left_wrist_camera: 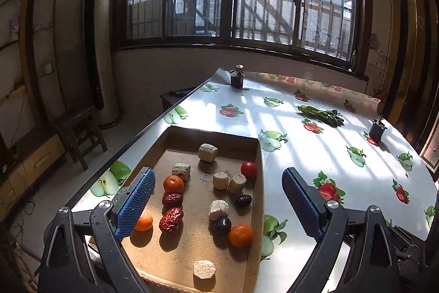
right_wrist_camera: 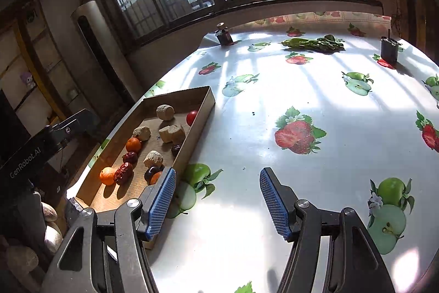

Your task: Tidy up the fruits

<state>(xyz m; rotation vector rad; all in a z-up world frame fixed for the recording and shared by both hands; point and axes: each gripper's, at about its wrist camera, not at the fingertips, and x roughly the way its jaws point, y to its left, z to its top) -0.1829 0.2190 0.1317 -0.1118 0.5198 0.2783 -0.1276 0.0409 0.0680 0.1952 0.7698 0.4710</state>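
Note:
A shallow cardboard tray (left_wrist_camera: 255,213) lies at the table's left edge; it also shows in the right wrist view (right_wrist_camera: 196,128). It holds three mandarins (left_wrist_camera: 241,235), red dates (left_wrist_camera: 171,219), dark plums (left_wrist_camera: 221,226), a red tomato (left_wrist_camera: 249,170) and several beige blocks (left_wrist_camera: 218,209). My left gripper (left_wrist_camera: 219,201) is open and empty, hovering over the tray. My right gripper (right_wrist_camera: 216,201) is open and empty, above the tablecloth just right of the tray's near end.
The table (right_wrist_camera: 274,100) has a glossy fruit-print cloth. Green vegetables (left_wrist_camera: 321,113) lie at the back. A small dark jar (left_wrist_camera: 237,77) and a dark box (left_wrist_camera: 377,129) stand near the far edges. A wooden stool (left_wrist_camera: 78,133) stands left of the table.

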